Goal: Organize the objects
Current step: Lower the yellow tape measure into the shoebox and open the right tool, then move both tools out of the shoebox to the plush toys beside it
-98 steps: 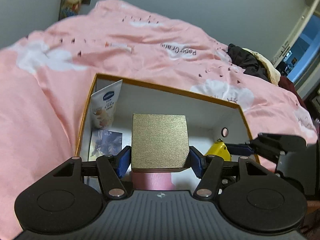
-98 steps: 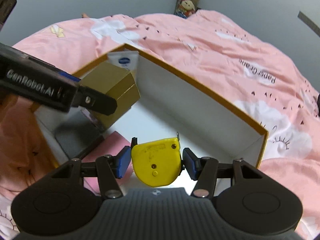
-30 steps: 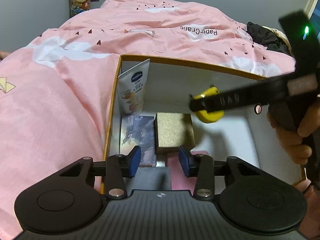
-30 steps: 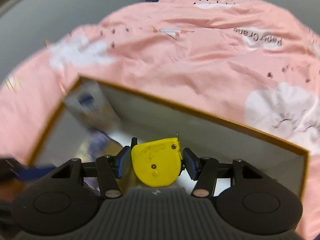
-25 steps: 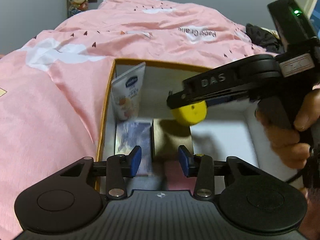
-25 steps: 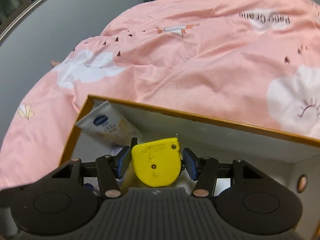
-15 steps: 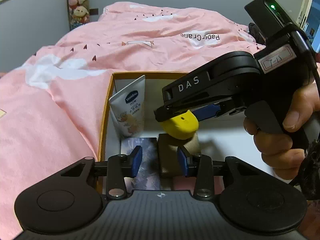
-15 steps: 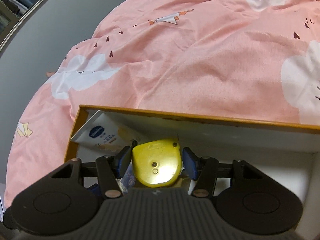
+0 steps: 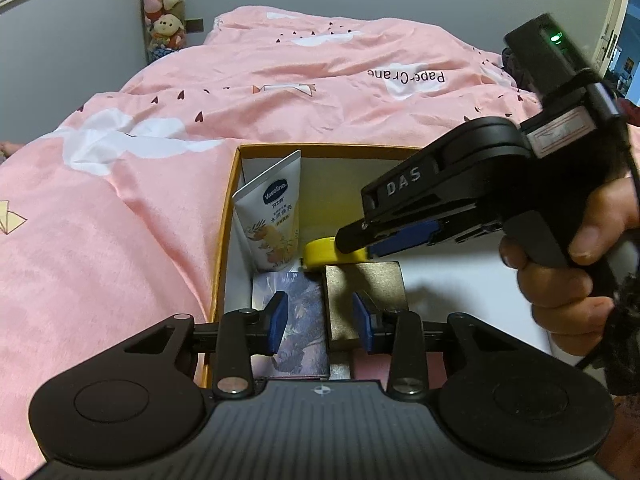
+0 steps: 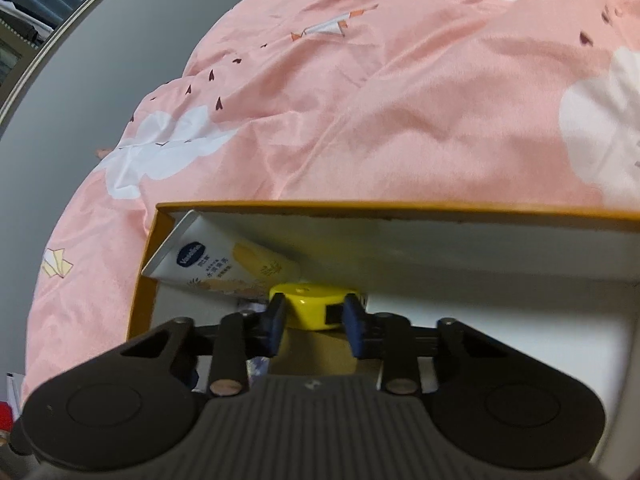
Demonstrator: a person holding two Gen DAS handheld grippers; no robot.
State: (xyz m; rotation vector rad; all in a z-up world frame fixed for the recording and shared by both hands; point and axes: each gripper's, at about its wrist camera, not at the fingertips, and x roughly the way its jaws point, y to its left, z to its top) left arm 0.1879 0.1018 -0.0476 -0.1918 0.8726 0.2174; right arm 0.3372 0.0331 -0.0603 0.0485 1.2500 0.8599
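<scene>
— Where is the round yellow plastic tape measure [image 10: 310, 304]?

— Inside the orange-rimmed white cardboard box [image 9: 228, 216] that sits on the pink bedcover [image 9: 120, 220]. It lies low by the far wall, just behind the gold textured cube box [image 9: 364, 280] and right beside the foot of the white Vaseline lotion tube [image 9: 272, 220], which leans in the far left corner.

— And the right gripper [image 10: 314, 320]?

— It reaches into the box from the right, held in a person's hand [image 9: 560, 272]. Its blue fingers [image 10: 276, 320] have just been closing and now sit narrow at the tape measure's two sides. I cannot tell whether they are grasping it or only lie in front of it.

— The left gripper [image 9: 319, 322]?

— It hovers above the near left part of the box. Its fingers have just been closing a little, but they are released, with nothing between them. Below them lie a dark printed picture card [image 9: 304, 312] and the near edge of the gold box, side by side.
</scene>
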